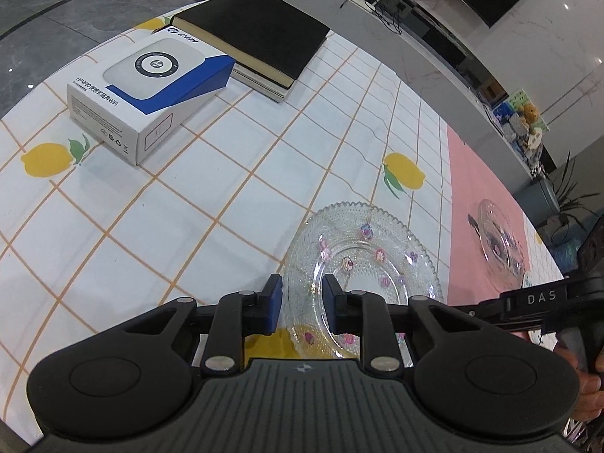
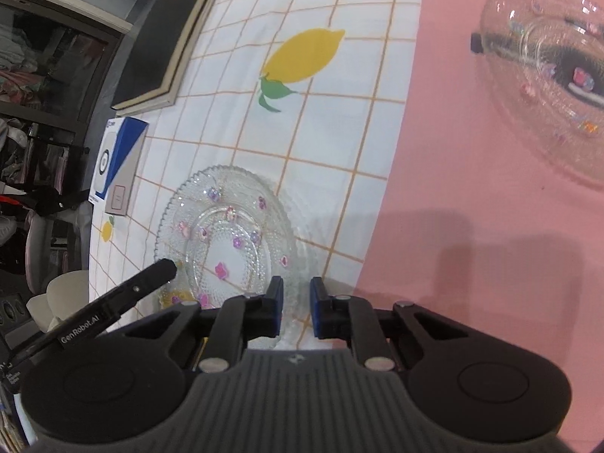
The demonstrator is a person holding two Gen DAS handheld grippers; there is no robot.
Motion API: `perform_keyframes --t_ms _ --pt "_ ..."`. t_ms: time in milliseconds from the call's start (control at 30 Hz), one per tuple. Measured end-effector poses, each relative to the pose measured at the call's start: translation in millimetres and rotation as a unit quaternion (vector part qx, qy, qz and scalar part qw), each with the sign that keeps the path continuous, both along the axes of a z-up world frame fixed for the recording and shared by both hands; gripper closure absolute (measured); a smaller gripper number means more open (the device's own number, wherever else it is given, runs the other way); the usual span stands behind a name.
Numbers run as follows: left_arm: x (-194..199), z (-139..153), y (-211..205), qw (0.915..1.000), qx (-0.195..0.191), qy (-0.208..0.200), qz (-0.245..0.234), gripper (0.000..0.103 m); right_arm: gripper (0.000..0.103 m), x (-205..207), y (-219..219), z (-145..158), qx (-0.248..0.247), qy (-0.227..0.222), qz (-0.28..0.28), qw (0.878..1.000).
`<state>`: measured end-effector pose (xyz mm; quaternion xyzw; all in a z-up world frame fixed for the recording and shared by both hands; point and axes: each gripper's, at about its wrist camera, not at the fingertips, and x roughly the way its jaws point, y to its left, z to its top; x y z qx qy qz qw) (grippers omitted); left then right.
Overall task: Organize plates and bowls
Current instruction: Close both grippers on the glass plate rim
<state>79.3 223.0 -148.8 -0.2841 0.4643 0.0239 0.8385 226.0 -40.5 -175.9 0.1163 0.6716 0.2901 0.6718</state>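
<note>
Plate (image 1: pixel 362 264) lying flat on lemon cloth (image 1: pixel 188 188), right under both claws. Left claw (image 1: pixel 302 287) standing spread astride near rim, one pad inside, one outside, not pinching. Right claw (image 2: pixel 296 287) pinching rim farther round. Beyond, glass dish (image 2: pixel 547 87) sitting on pink mat (image 2: pixel 453 188). Farthest, box (image 1: pixel 151 94) lying beside books (image 1: pixel 256 34).
</note>
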Motion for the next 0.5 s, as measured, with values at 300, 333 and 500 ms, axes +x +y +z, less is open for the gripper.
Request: perform_keyframes --t_ms 300,333,500 --pt "-0.4 1.8 -5.0 0.9996 0.018 0.007 0.019 0.091 0.095 -2.8 -2.9 1.4 0.002 0.0 -0.023 1.0" --pt "-1.2 1.6 -4.9 0.9996 0.015 0.007 0.022 0.091 0.095 -3.4 -4.0 2.0 0.003 -0.001 -0.025 1.0" --pt "-6.0 7.0 -8.3 0.9996 0.012 -0.002 0.024 0.092 0.096 -5.2 -14.2 9.0 0.016 -0.004 -0.042 0.999"
